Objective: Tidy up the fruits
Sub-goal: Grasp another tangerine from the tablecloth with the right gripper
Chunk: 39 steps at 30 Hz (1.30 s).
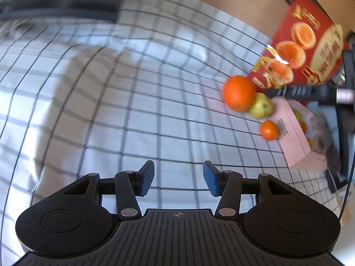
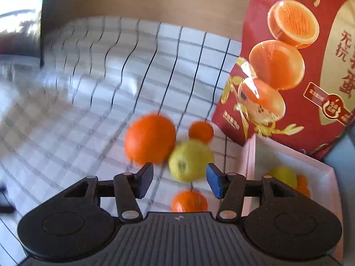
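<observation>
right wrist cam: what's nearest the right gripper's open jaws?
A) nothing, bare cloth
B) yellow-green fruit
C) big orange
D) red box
B: the yellow-green fruit lies on the cloth just ahead of the right gripper, between the fingertip lines; the big orange sits further left and the pads touch nothing.
</observation>
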{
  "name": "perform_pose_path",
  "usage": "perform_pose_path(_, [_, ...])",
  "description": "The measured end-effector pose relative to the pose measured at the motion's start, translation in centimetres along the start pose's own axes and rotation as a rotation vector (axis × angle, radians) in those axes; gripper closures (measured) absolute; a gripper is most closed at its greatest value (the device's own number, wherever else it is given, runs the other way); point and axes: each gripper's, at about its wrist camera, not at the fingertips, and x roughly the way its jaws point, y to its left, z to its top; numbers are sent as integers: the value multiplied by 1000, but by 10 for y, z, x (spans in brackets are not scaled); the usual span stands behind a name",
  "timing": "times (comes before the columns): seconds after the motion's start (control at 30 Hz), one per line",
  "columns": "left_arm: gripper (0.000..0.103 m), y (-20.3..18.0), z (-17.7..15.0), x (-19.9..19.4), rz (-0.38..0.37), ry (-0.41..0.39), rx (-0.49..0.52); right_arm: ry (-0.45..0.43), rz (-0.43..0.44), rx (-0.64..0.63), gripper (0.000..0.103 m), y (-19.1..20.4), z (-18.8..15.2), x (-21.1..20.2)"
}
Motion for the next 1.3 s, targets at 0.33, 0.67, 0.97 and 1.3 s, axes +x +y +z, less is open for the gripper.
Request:
perform_pose_path(0.33, [50,28,0,-18,-29,-28,-60,231,-68,243,56,-32,91,105])
perform_pose_path(0.67, [50,34,-7,-10,-19,42,-48,307,-99,325,62,-42,81,141])
perform_pose_path(0.97, [50,-1,-7,12,-96,83,62,145,37,241,62,-29,47,26])
perform_pose_path(1.3, [50,-56,-26,23,-166,145,294,197,214,150,72,37,-48,-22])
